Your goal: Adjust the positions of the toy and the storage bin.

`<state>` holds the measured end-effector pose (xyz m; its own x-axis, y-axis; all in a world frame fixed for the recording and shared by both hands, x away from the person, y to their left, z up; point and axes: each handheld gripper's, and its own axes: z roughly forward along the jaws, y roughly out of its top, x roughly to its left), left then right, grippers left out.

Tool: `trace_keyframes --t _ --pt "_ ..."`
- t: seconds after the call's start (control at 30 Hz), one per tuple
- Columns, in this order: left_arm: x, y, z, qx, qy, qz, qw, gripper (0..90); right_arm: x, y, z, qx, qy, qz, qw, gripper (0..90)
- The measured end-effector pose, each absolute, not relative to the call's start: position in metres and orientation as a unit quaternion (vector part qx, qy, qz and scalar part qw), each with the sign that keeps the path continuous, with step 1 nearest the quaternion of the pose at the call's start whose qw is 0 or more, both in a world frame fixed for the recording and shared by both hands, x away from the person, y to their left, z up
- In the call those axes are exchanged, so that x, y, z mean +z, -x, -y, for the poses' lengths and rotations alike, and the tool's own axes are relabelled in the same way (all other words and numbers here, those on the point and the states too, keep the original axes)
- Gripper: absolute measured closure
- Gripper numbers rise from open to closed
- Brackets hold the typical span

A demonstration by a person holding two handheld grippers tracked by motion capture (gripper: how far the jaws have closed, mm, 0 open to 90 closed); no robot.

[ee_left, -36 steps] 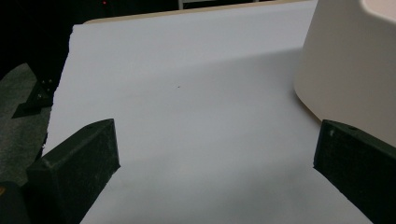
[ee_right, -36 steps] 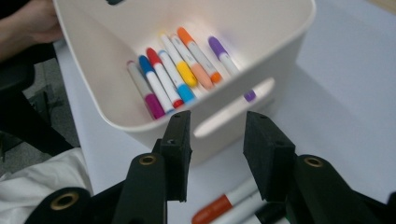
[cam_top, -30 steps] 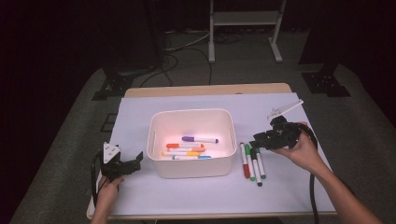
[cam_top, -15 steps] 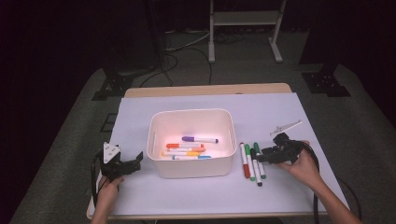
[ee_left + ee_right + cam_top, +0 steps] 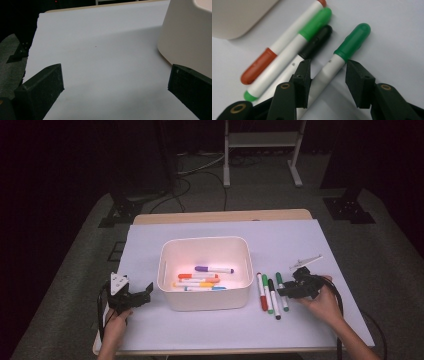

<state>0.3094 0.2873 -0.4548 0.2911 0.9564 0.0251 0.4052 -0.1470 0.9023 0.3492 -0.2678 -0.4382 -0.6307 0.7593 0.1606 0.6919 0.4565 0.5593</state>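
A white tub (image 5: 205, 245) stands mid-table with several markers inside, among them a purple one (image 5: 214, 269) and an orange one (image 5: 197, 276). To its right lie a red marker (image 5: 261, 291), a green one (image 5: 267, 293), a black one (image 5: 273, 298) and a dark-green one (image 5: 282, 291) side by side. My right gripper (image 5: 283, 291) is open, its jaws straddling the dark-green marker (image 5: 339, 57) with gaps on both sides. My left gripper (image 5: 145, 295) is open beside the tub's left wall (image 5: 190, 37), nothing between its jaws.
A white cover (image 5: 150, 245) lies over the table. A small clear tool-like object (image 5: 306, 261) lies behind my right hand. Stands and cables sit on the dark floor beyond the table's far edge.
My right gripper has moved down toward me and left, from behind the loose markers to low over the dark-green one. The left gripper has stayed put.
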Motion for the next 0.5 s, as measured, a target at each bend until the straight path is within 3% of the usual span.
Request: trace_keyframes --t 0.23,0.5 --pt "-0.455 -0.310 -0.287 0.326 -0.684 -0.498 0.422 0.0 -0.439 -0.342 0.287 0.292 -0.446 -0.843 0.076 57.3" --pt "-0.455 -0.309 -0.287 0.327 -0.684 -0.498 0.421 0.0 -0.439 -0.339 0.302 0.286 -0.462 -0.834 0.096 68.3"
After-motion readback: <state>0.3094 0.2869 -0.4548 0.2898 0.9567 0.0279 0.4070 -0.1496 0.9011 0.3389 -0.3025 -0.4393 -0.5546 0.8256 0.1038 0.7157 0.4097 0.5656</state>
